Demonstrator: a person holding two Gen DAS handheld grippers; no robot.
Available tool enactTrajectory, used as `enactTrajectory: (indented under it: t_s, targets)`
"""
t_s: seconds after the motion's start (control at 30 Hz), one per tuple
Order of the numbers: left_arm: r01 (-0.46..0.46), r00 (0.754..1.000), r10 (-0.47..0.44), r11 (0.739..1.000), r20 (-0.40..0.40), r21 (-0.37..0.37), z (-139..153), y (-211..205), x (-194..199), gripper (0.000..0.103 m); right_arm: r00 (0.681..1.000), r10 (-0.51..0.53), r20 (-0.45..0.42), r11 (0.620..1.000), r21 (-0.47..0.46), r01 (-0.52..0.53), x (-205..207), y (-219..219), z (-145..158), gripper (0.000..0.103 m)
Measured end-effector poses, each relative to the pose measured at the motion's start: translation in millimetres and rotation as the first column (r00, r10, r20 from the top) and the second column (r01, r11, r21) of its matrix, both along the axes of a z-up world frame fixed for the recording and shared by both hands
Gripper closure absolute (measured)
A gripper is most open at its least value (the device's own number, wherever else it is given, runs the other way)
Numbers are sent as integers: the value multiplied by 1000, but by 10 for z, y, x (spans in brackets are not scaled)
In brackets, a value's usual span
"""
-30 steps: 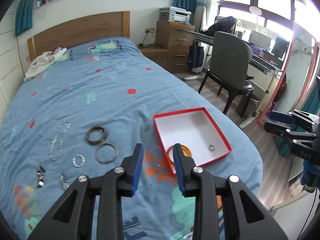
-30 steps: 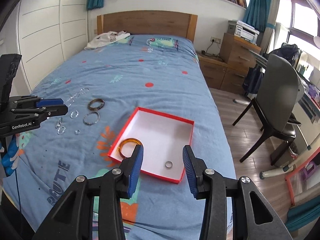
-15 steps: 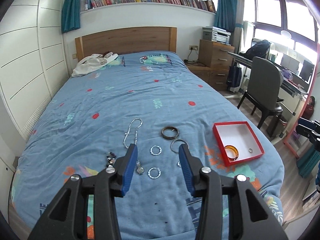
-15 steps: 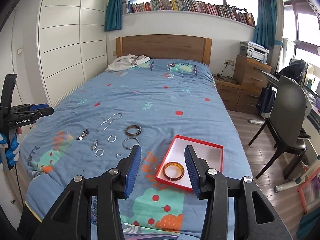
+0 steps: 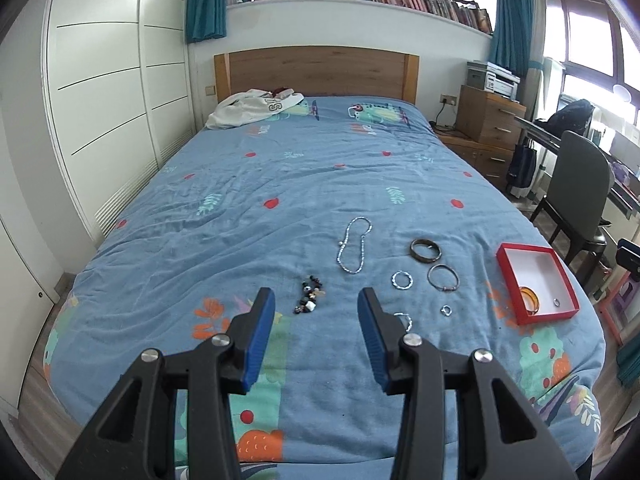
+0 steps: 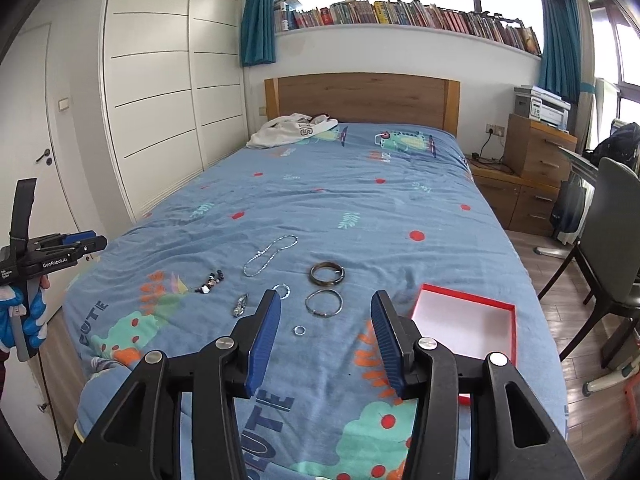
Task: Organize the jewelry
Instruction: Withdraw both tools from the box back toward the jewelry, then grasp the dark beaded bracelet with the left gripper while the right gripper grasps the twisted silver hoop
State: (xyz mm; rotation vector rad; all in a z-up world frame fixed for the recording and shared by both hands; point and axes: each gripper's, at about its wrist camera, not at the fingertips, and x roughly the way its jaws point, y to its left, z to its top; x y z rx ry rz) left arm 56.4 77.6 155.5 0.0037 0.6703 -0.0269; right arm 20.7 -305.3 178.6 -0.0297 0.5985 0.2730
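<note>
A red box [image 5: 536, 280] with a white inside lies on the blue bed at the right, holding an orange bangle [image 5: 530, 299] and a small ring [image 5: 556, 301]. Loose on the bedspread lie a silver chain [image 5: 354, 245], a dark bangle [image 5: 425, 249], a thin bangle [image 5: 442, 277], a silver hoop [image 5: 401, 280], a small ring [image 5: 446, 311] and a beaded bracelet [image 5: 309, 299]. My left gripper [image 5: 316, 336] is open and empty above the bed's foot. My right gripper [image 6: 326, 344] is open and empty, left of the box [image 6: 466, 326].
The bed [image 5: 280, 184] has a wooden headboard and a white garment [image 5: 256, 110] near it. White wardrobes [image 5: 100, 120] line the left. A chair [image 5: 576, 204], desk and wooden drawers [image 5: 488, 120] stand at the right.
Both grippers have pulled back and up from the box toward the bed's foot. The left one swung left, so the loose jewelry now lies ahead of it.
</note>
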Motion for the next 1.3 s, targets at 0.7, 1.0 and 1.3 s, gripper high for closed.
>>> enactTrajectory:
  t_s: [0.7, 1.0, 1.3]
  targets:
    - [-91, 989, 85, 995, -124, -39, -847, 279, 289, 59, 992, 47, -119, 998, 40, -43, 521, 340, -758, 56]
    - [-98, 976, 92, 995, -199, -20, -1249, 269, 458, 59, 980, 90, -176, 995, 46, -83, 727, 496, -1129, 56]
    - [-73, 964, 65, 997, -258, -23, -1629, 220, 914, 59, 945, 179, -273, 984, 53, -171, 1039, 873, -1610, 56]
